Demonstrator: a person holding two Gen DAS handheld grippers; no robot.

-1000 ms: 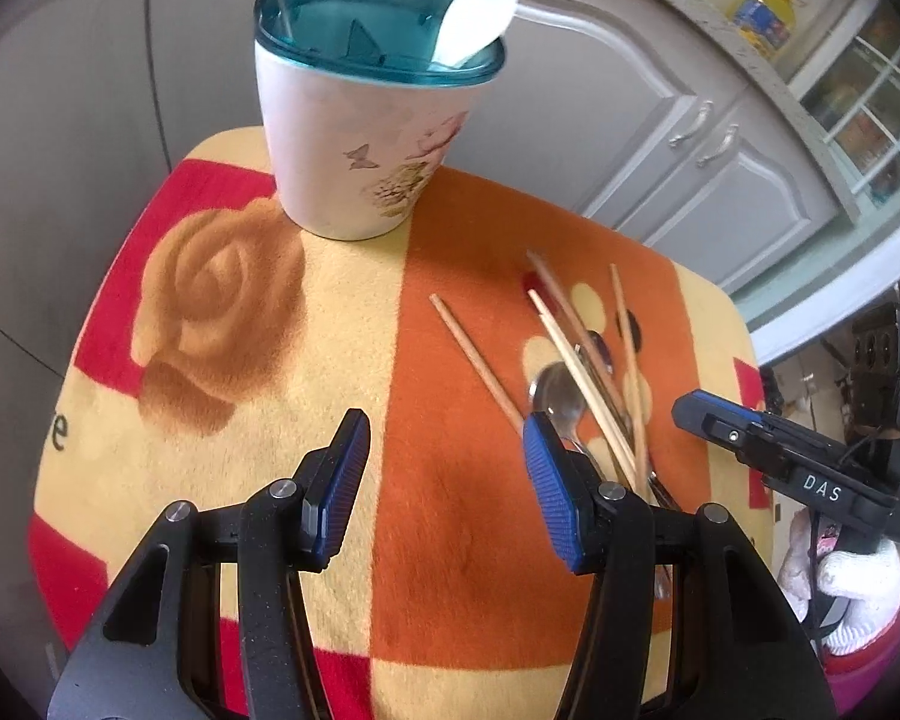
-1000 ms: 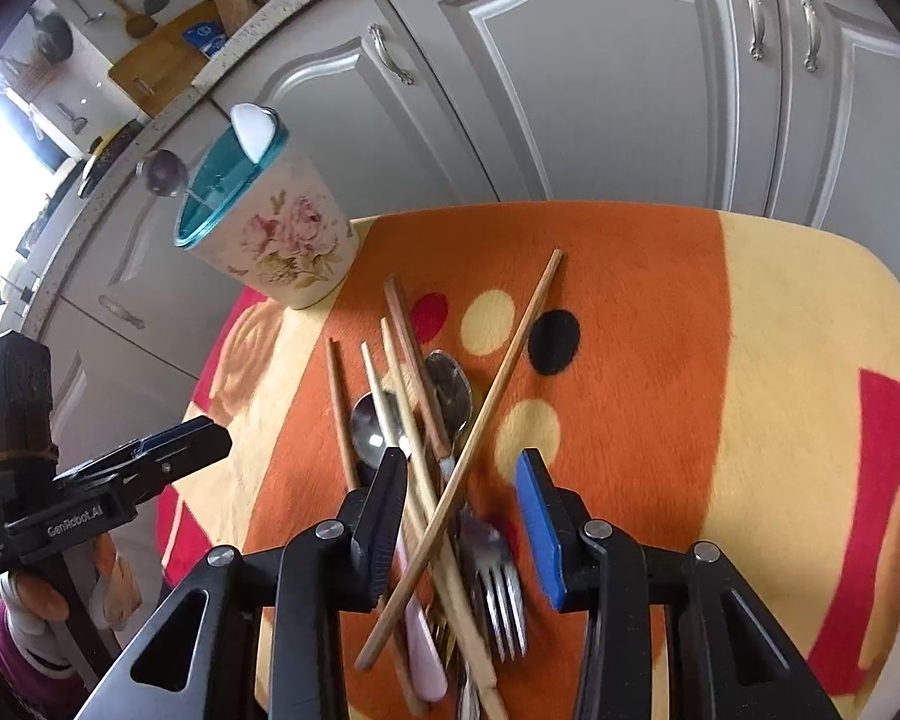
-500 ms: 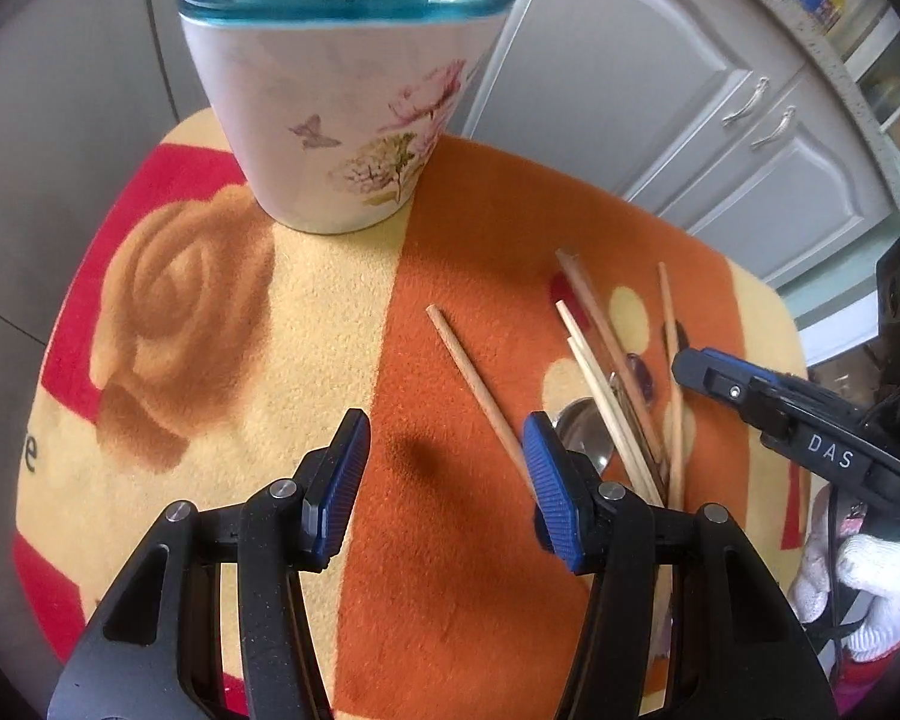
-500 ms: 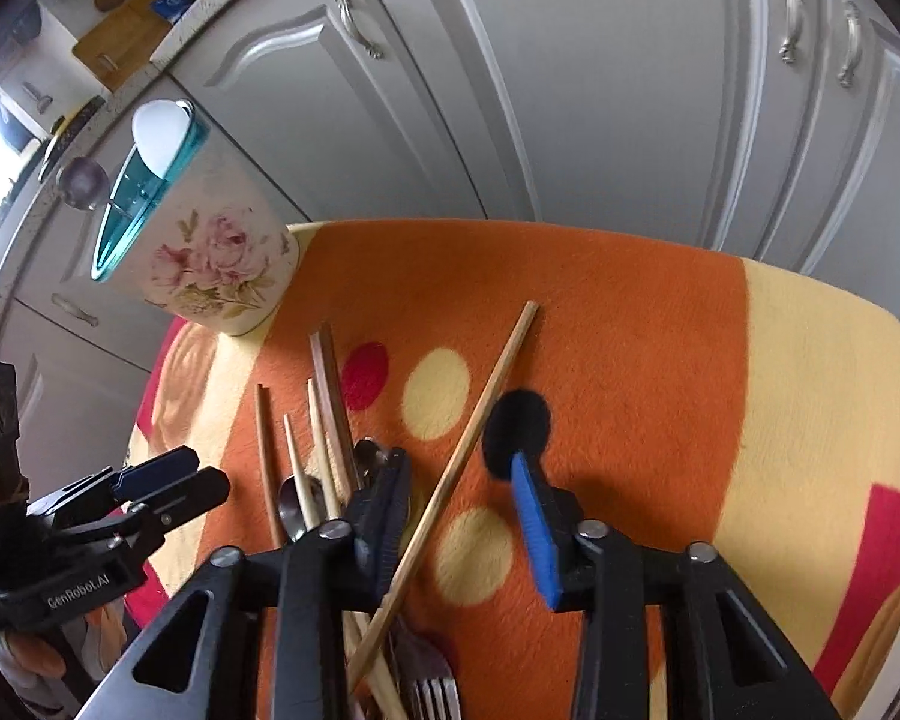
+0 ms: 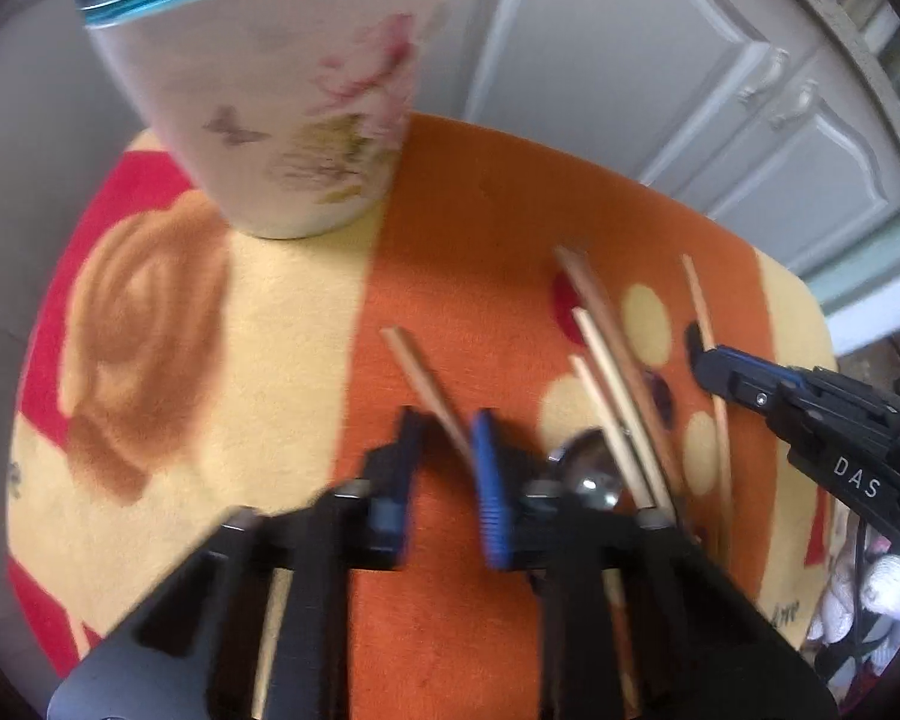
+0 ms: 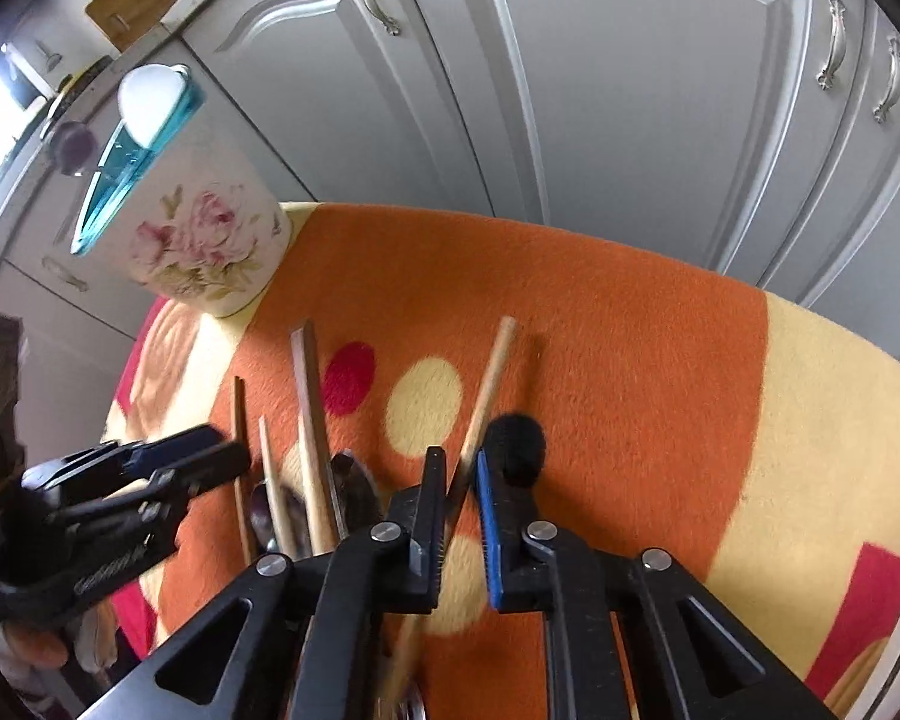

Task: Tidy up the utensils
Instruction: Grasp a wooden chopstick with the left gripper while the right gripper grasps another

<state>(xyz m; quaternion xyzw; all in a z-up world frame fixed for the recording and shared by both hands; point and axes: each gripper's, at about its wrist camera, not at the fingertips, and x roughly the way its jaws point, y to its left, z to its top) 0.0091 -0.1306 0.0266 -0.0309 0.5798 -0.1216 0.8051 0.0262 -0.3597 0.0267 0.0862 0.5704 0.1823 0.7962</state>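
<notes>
A floral utensil cup (image 5: 282,96) with a teal rim stands at the far left of the orange and yellow cloth (image 5: 474,228); it also shows in the right wrist view (image 6: 204,240) with a white spoon (image 6: 150,99) in it. Several wooden chopsticks and metal spoons (image 5: 594,468) lie in a loose pile. My left gripper (image 5: 444,432) is nearly shut around a lone chopstick (image 5: 417,369). My right gripper (image 6: 459,474) is nearly shut around a long chopstick (image 6: 489,378). Whether either pair of jaws grips is unclear.
Grey cabinet doors (image 6: 600,90) stand close behind the cloth. The left gripper (image 6: 150,480) appears at the left of the right wrist view, the right gripper (image 5: 810,414) at the right of the left wrist view. The cloth's far edge drops off.
Both grippers have moved forward and down over the pile, and their jaws have narrowed from wide open to close around a chopstick each.
</notes>
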